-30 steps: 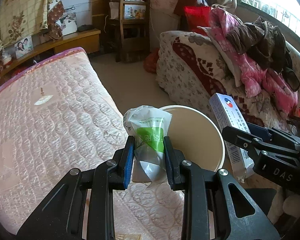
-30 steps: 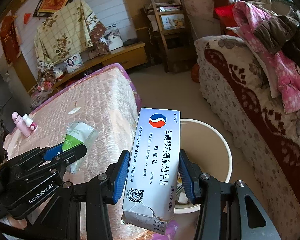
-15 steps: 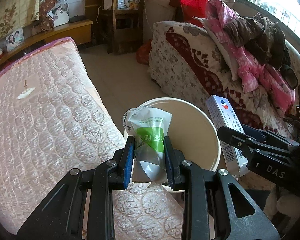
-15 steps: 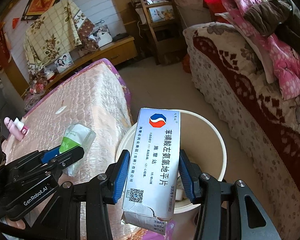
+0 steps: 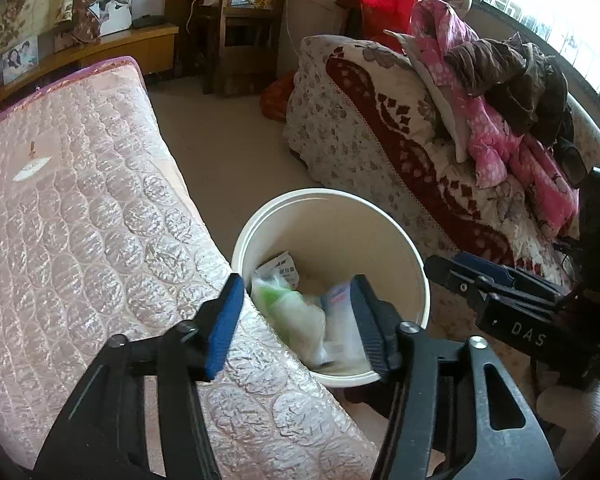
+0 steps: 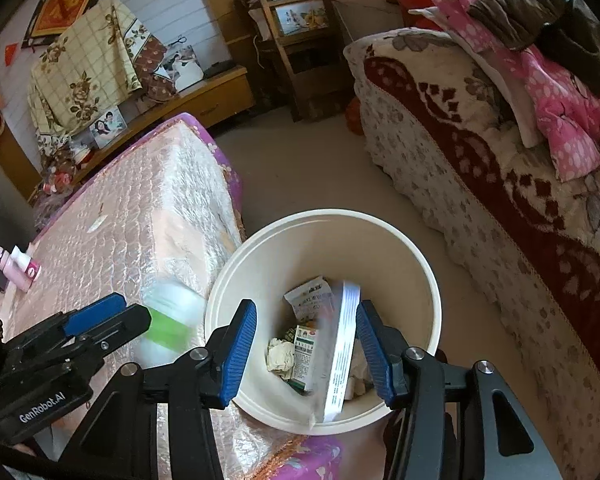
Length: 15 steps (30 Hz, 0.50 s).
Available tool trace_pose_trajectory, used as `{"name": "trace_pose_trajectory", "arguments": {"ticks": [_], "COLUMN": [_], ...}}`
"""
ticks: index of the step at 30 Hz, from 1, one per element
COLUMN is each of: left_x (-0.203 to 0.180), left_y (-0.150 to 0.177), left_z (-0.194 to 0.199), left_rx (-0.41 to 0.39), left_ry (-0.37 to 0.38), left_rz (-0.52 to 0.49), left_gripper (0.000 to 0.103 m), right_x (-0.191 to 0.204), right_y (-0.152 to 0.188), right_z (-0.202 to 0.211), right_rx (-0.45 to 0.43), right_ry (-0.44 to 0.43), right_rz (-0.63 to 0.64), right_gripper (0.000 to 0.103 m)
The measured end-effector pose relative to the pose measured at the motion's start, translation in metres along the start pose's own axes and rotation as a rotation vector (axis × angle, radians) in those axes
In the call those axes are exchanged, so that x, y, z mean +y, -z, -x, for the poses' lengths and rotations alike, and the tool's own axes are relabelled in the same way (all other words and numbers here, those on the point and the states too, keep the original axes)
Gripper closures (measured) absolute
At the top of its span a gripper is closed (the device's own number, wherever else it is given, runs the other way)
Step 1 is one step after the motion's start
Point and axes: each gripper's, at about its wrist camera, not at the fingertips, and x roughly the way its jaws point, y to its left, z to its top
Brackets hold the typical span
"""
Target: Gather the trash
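A cream round bin (image 5: 380, 220) (image 6: 416, 248) stands on the floor between the mattress and the sofa. My left gripper (image 5: 296, 320) is open above the bin's near edge. A blurred green-and-white packet (image 5: 296, 312) drops free between its jaws; it also shows in the right wrist view (image 6: 168, 320). My right gripper (image 6: 306, 350) is open over the bin. A white medicine box (image 6: 340, 356) falls, blurred, between its jaws. Crumpled paper and wrappers (image 6: 296, 340) lie in the bin.
A pink quilted mattress (image 5: 80, 208) lies to the left with a pink bottle (image 6: 14, 268) on it. A floral sofa (image 5: 400, 140) heaped with clothes is to the right. A wooden chair (image 6: 296, 36) and a low cabinet stand at the back.
Both grippers opened. The green packet and the white medicine box left the jaws and are falling into the bin. Both grippers moved further over the bin.
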Motion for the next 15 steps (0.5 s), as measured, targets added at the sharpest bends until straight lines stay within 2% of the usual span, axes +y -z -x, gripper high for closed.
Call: {"name": "trace_pose_trajectory", "arguments": {"ticks": [4, 15], "left_x": [0.003, 0.010], "left_y": [0.003, 0.013], "left_z": [0.007, 0.045], "left_rx": [-0.016, -0.126], "left_ry": [-0.008, -0.100], "left_rz": [0.006, 0.012], "left_gripper": [0.048, 0.048], "right_x": [0.001, 0.024], "right_y": [0.006, 0.020], "right_z": [-0.001, 0.010], "right_rx": [0.010, -0.010], "right_ry": [-0.003, -0.008], "right_rz": [-0.001, 0.034], "right_gripper": [0.053, 0.053]}}
